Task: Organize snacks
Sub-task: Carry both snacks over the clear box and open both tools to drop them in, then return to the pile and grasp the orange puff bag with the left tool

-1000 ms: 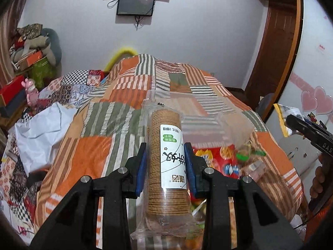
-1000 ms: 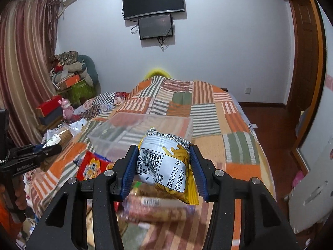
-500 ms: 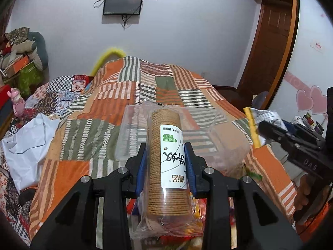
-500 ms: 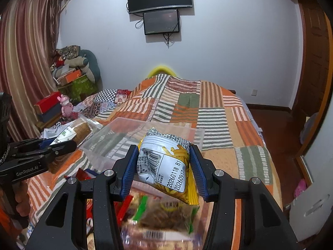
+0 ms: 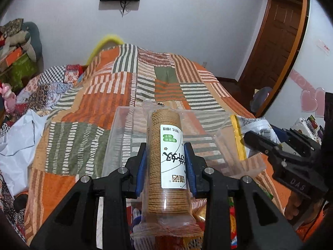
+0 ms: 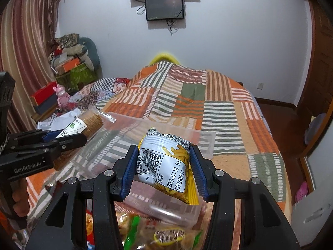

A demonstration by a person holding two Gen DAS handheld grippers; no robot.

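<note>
Snacks ride in both grippers above a clear rectangular plastic bin (image 6: 149,137) that sits on the orange, green and white striped patchwork bedspread (image 6: 218,108). The left gripper (image 5: 166,166) has its blue-padded fingers closed against the sides of a clear-wrapped cylindrical sleeve of round brown biscuits with a white label (image 5: 165,162), gripped near mid-length so the long roll stays balanced and points forward over the bin. The right gripper (image 6: 164,170) is clamped on a white and yellow foil pouch of fry-shaped snacks (image 6: 166,166), squeezed across its puffy middle, with the yellow bottom seam hanging free below the pads. Both items appear to be held over the bin because, as I judge it, the bin is where the snacks are meant to go; neither is released yet.

From the left wrist, the bin's far wall and its bare interior show through the plastic, along with the right gripper at the right edge, holding the pouch by the bin's right side. It hides most of what lies below. From the right wrist, a loose heap of other snack packets (image 6: 158,231) lies on the bedspread at the bin's near edge, not yet sorted, and the left gripper appears side-on, its biscuit sleeve tilted above the bin's left rim.
</note>
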